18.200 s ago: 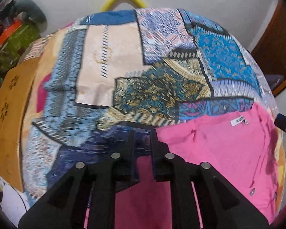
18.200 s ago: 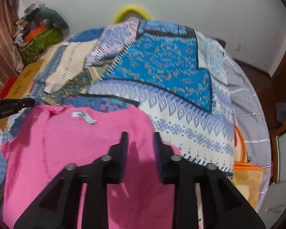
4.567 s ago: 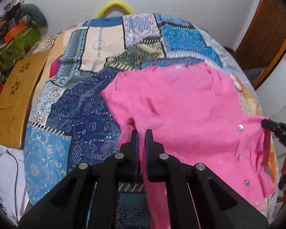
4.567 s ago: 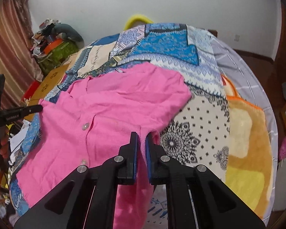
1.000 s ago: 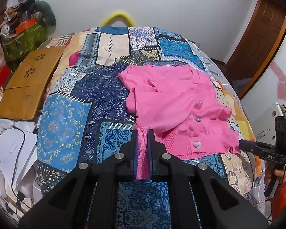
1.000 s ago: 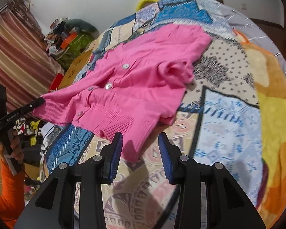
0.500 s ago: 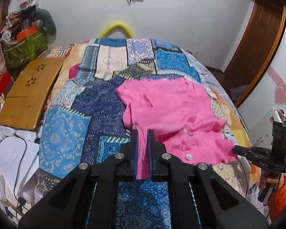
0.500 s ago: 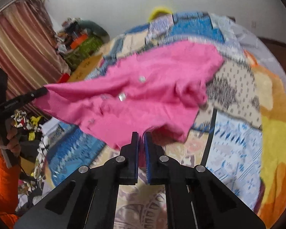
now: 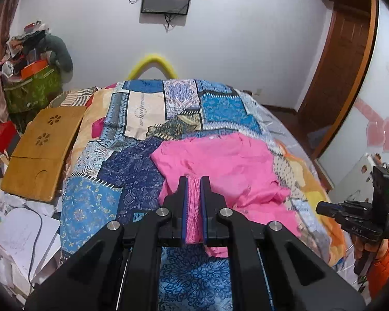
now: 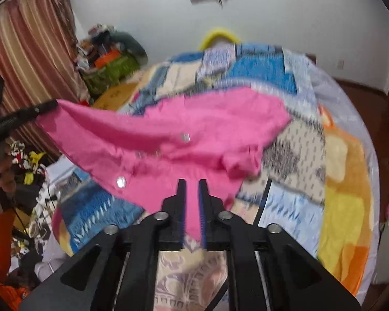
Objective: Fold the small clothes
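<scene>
The left wrist view alone showed a wooden board (image 9: 42, 153) at nine o'clock of the pink cardigan (image 9: 220, 160) on the bed (image 9: 96, 202), left claw (image 9: 193, 202) clamped on its hem; the blurred right wrist view showed buttons (image 10: 185, 137), right claw (image 10: 192, 202) having just eased slightly, still gripping the hem.

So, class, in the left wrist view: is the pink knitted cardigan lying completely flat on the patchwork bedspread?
No. The left gripper is shut on a gathered edge of the pink knitted cardigan, lifting it off the patchwork bedspread.
</scene>
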Demonstrator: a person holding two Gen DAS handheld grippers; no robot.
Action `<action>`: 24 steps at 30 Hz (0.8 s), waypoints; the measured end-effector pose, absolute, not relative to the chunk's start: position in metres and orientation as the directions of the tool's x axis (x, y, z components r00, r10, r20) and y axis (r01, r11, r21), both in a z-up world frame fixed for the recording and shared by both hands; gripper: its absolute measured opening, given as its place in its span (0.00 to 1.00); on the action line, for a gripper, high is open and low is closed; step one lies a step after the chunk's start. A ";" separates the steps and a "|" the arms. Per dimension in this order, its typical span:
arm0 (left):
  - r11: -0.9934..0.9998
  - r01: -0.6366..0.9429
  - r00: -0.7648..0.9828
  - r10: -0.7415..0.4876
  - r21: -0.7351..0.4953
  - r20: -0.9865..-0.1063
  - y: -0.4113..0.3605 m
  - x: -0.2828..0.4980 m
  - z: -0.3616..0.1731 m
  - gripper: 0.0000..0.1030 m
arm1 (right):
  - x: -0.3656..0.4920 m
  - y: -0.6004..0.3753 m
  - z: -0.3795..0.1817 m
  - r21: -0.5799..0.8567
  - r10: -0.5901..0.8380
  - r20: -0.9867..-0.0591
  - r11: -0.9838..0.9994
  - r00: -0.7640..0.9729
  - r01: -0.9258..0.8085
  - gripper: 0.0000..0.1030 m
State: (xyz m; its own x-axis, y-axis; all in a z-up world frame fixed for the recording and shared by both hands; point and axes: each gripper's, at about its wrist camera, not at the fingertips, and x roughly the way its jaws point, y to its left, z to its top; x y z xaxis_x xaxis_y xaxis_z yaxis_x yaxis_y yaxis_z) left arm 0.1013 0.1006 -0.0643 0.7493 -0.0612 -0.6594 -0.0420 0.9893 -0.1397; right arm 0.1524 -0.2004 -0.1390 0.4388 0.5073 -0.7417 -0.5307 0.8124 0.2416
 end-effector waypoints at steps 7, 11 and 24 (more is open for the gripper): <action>0.992 -0.038 0.716 -0.059 -0.122 -0.695 0.098 0.095 -0.087 0.08 | 0.160 -0.205 -0.179 0.308 0.494 -0.789 0.832 0.365 -0.461 0.32; 0.989 -0.051 0.697 -0.064 -0.138 -0.715 0.103 0.093 -0.099 0.08 | 0.164 -0.206 -0.194 0.354 0.504 -0.804 0.833 0.317 -0.425 0.32; 0.982 -0.091 0.697 -0.058 -0.168 -0.715 0.118 0.088 -0.105 0.08 | 0.153 -0.191 -0.182 0.381 0.580 -0.746 0.775 0.327 -0.505 0.06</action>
State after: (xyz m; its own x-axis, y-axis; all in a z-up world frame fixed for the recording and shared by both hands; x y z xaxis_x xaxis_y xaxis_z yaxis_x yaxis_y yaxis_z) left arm 0.0875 0.1176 -0.1050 0.6971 -0.0576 -0.7147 -0.0911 0.9816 -0.1680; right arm 0.1531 -0.1911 -0.1817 0.3271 0.5801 -0.7460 -0.5051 0.7745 0.3808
